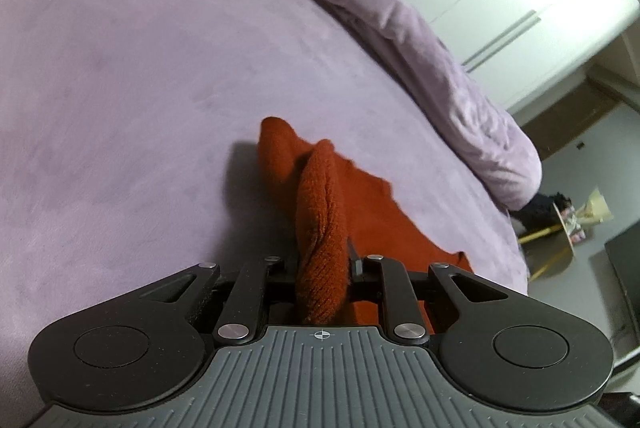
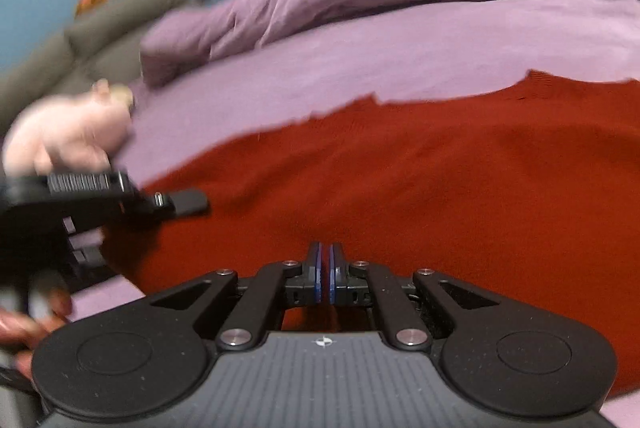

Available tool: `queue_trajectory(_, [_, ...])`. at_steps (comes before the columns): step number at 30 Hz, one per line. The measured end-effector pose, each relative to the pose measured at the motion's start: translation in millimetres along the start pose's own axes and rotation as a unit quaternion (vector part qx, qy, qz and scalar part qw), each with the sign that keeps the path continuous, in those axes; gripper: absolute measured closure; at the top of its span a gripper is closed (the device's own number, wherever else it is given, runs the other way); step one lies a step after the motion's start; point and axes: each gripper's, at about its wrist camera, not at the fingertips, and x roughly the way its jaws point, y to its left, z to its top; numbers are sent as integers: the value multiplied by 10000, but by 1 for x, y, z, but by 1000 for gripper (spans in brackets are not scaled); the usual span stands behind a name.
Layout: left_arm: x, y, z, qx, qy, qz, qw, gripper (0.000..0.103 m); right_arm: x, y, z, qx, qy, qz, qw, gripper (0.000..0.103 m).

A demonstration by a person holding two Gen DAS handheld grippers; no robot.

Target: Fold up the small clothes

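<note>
Knitwear fills the grip: the left gripper (image 1: 325,260) is clamped on a bunched ridge of the rust-red sweater (image 1: 320,212), which trails ahead of its fingers and off to their right across the lilac bed sheet (image 1: 120,88). The right gripper (image 2: 325,274) has its blue pads together, apparently on nothing, and the flat body of the garment spreads just ahead of it. Carrying the pinched edge low and level should keep the fold square. The knit looks ribbed, thick and limp; the sheet, plush and matte.

light: soft indoor, glare upper right | blur: right view smeared | edges: fisheye-bent
</note>
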Motion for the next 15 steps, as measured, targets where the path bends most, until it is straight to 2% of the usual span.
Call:
queue_trajectory(2, [-5,-22,0,431,-73,-1,9990,84,-25,-16,3,195,-407,-1,9990,99])
queue_trajectory(4, [-10,-54,-5,1064,-140,-76,9942,84,-48,-35,3,456,-680,-59,9966,99])
queue_trajectory(7, [-9,-106,-26,1989,-114,-331,9794,84,-82,-74,-1,1162,-1002,-258,9878,99])
queue_trajectory(9, [0,-138,-51,2607,-16,-429,9645,84,-100,-98,-5,1539,-1137,-412,9807,95])
queue_trajectory(12, [26,-162,-89,3106,300,-415,9491,84,-119,-124,-9,1766,-1165,-585,9756,95])
queue_trajectory(15, [52,-165,-122,3342,591,-175,9405,81,-130,-136,-13,1703,-1106,-717,9765,95])
